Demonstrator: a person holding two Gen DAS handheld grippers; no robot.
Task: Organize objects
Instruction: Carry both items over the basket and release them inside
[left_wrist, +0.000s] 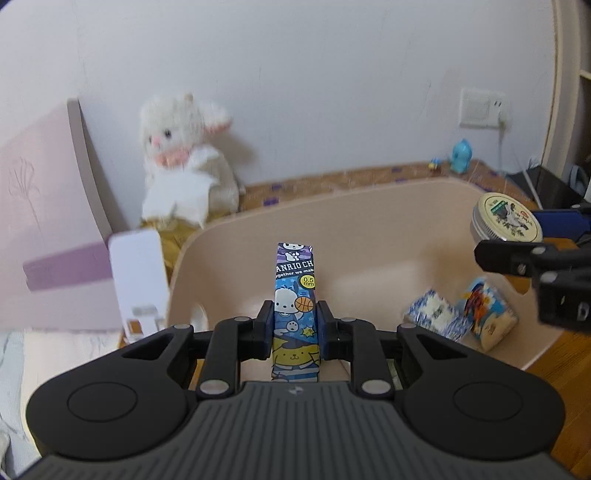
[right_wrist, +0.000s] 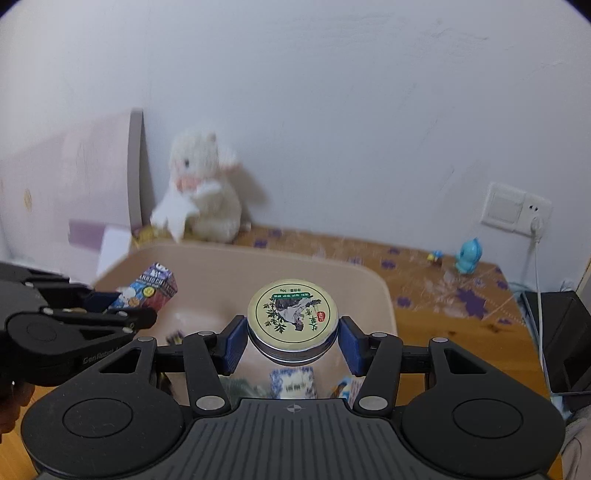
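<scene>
Both grippers are loaded up and hanging over the beige bin (left_wrist: 369, 221). Biggest thing first: that bin already has a couple of small packets lying at the bottom. Right gripper (right_wrist: 292, 341) is clamped on the round tin (right_wrist: 292, 314), pads on its metal sides; probably rigid but slick, so gripping low on the rim makes sense. Left gripper (left_wrist: 294, 325) pinches the cartoon pen box (left_wrist: 294, 306) upright around its middle; looks like light cardboard, likely crushable if squeezed hard.

Plush toy (left_wrist: 188, 162) sits behind the bin (left_wrist: 369, 218), against the wall; two small packets (left_wrist: 461, 317) lie inside the bin.
</scene>
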